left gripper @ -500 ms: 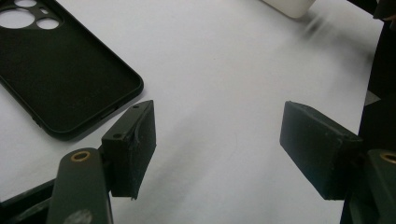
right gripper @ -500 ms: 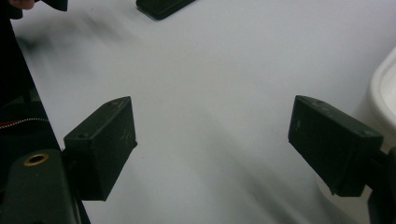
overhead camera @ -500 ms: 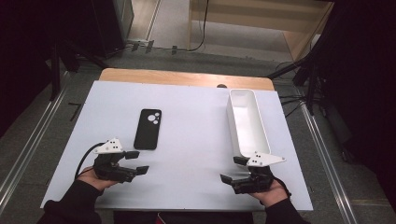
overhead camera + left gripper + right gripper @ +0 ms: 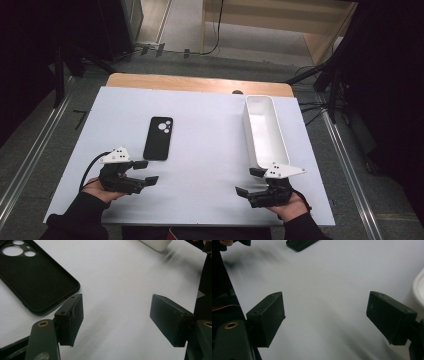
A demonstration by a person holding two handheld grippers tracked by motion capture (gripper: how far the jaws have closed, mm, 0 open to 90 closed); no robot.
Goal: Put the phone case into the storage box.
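Phone case, one black soft rectangular shell (image 4: 158, 138), lies hollow side up left of the table's middle, long axis running near to far, camera holes at the far end. Just nearer sits the left gripper (image 4: 145, 171), jaws apart and empty. The right gripper (image 4: 250, 182) likewise gapes empty beside one long white plastic bin (image 4: 265, 131).

No readable text, label, brand, number or sign on phone case (image 4: 158, 138), white bin (image 4: 265, 131), table sheet (image 4: 200, 165) or either gripper
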